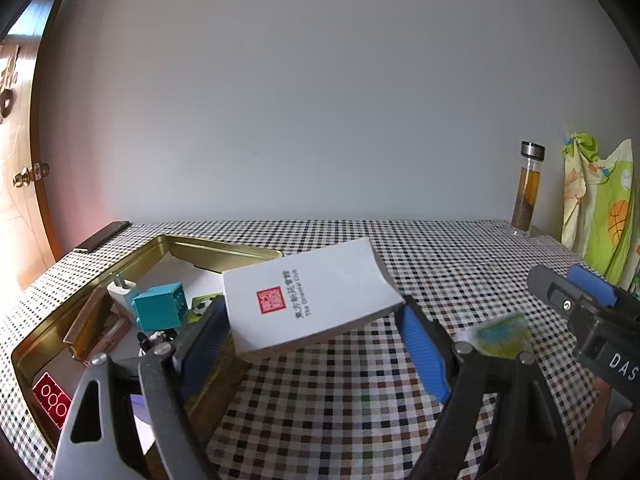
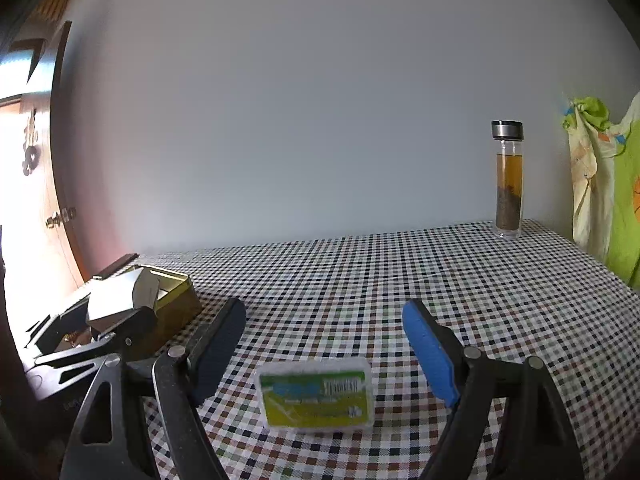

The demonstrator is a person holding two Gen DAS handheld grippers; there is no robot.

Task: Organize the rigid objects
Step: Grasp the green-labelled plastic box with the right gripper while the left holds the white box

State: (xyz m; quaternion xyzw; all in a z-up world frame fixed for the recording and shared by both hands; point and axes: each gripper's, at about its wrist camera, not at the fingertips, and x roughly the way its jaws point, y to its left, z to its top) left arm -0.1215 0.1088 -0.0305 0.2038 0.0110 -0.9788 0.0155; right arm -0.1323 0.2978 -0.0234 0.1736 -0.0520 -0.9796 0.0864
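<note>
A white book (image 1: 316,300) with a red seal hangs tilted over the right rim of the gold tin (image 1: 224,254). My left gripper (image 1: 312,306) is shut on the book, one blue pad on each side edge. In the right wrist view that gripper and the book (image 2: 120,300) show at the left, above the tin (image 2: 176,304). A small clear box with a green label (image 2: 316,392) lies flat on the checked cloth. My right gripper (image 2: 324,308) stands open around it, both pads apart from it. The box looks blurred in the left wrist view (image 1: 504,334).
The tin holds a teal block (image 1: 160,306), a white plug (image 1: 122,290), a brown wooden piece (image 1: 96,324) and a red card (image 1: 50,398). A glass bottle of brown liquid (image 2: 508,180) stands at the back right beside a green cloth bag (image 2: 616,200). A dark phone (image 1: 104,236) lies behind the tin.
</note>
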